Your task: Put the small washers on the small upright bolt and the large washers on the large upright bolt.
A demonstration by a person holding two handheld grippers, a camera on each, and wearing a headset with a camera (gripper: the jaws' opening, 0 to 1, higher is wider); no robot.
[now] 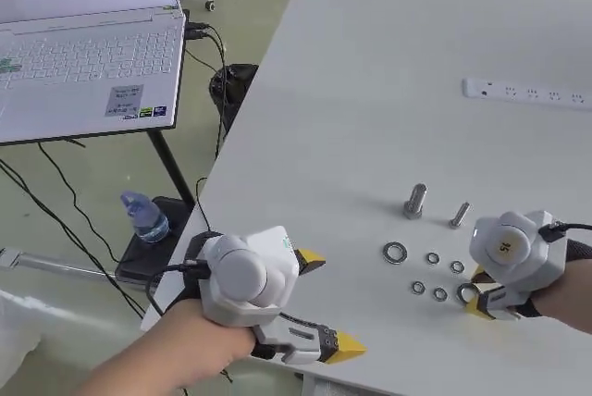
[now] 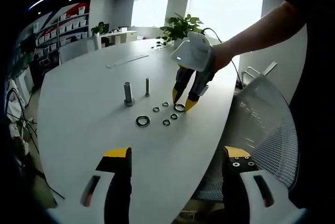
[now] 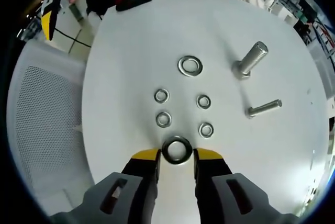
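Zero washers were on either bolt at this entry. All six lay flat on the table, so none of the sorting was done.

Left gripper: at 7 o'clock of the parts in the head view, near the table edge. Its jaws were wide apart and held nothing, well apart from every part.

First large washer: flat, at 7 o'clock of the large bolt, near it but not touching. The large bolt stood on its head with a bare shank.

Four small washers: a loose square group at 5 o'clock of the large bolt, none touching another.

Small bolt: upright at 3 o'clock of the large bolt, shank bare.

Second large washer: flat at 6 o'clock of the small bolt, between the tips of the right gripper. The jaws were narrowed, with one tip at 9 o'clock and one at 3 o'clock of the rim in the right gripper view. Whether they touched it or were just short could not be told, so a clamp was not confirmed.

Judgement: the step in hand was picking up this washer. Left to do: two large washers onto the large bolt and four small onto the small bolt.
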